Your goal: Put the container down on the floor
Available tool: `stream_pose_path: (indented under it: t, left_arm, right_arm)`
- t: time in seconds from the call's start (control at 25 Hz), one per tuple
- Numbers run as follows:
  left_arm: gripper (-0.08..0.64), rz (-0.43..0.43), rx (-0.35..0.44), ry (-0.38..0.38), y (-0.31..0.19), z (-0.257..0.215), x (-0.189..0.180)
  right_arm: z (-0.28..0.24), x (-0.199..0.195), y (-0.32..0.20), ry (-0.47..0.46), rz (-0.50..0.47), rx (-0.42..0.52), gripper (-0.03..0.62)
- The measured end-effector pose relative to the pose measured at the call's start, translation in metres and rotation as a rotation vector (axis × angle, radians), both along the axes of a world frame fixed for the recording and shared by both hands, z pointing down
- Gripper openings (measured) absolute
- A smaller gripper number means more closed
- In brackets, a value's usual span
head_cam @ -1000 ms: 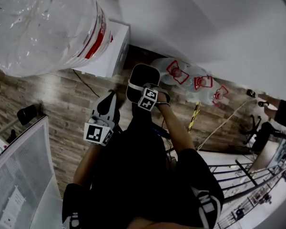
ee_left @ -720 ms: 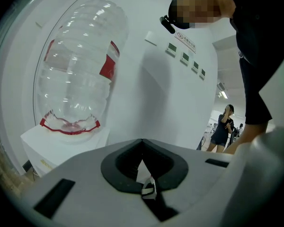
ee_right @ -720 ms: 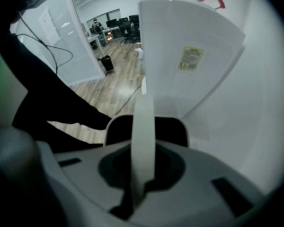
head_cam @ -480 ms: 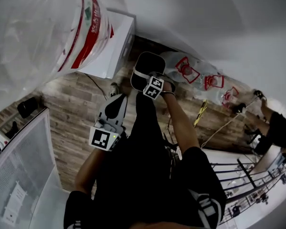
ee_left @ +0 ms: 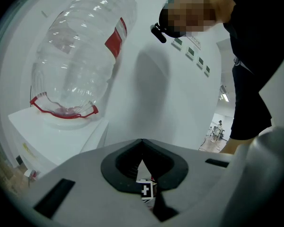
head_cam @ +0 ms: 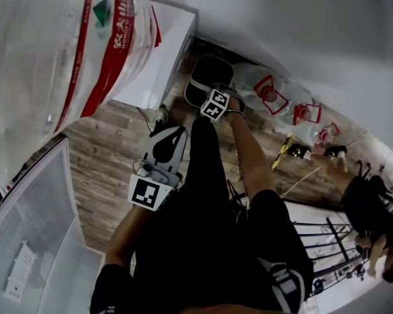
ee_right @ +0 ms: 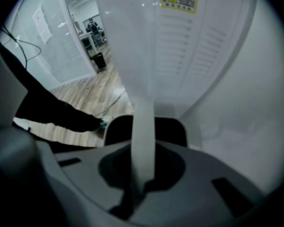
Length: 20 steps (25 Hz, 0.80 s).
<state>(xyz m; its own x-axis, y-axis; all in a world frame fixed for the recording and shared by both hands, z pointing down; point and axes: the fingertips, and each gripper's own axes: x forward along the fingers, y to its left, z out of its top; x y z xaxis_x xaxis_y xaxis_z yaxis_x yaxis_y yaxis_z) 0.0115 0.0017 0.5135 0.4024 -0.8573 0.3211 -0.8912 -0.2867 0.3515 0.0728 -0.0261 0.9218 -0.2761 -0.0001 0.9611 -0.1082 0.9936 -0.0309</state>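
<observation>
We closed in on the bottle (head_cam: 59,70).
Our left gripper (head_cam: 165,133) and right gripper (head_cam: 209,90) hung clenched and empty by our legs. Within the last second the bottle, upended on its dispenser (head_cam: 167,51), loomed nearer, but lowering it to the floor (head_cam: 111,149) remained undone.

Both arms reaching toward upper center of head view; left gripper (head_cam: 166,136) jaws together, right gripper (ee_right: 143,176) jaws closed.

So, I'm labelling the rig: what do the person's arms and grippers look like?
The left hand-held gripper and right hand-held gripper have light grey bodies, black jaw ends and a cube of black-and-white square markers each. The person wears black short sleeves.
</observation>
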Motion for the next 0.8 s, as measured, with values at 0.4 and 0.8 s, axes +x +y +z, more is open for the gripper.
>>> stream_pose_path:
  t: [0.4,0.8]
  left_arm:
    - [0.032,-0.019,-0.035,0.023,0.004,0.016,-0.007]
    - [0.032,-0.007,-0.054,0.017,0.005,0.038,-0.003]
  right_arm:
    - [0.046,-0.023,-0.029,0.021,0.028,0.014,0.032]
    - [0.09,-0.033,-0.047,0.04,0.039,0.027,0.034]
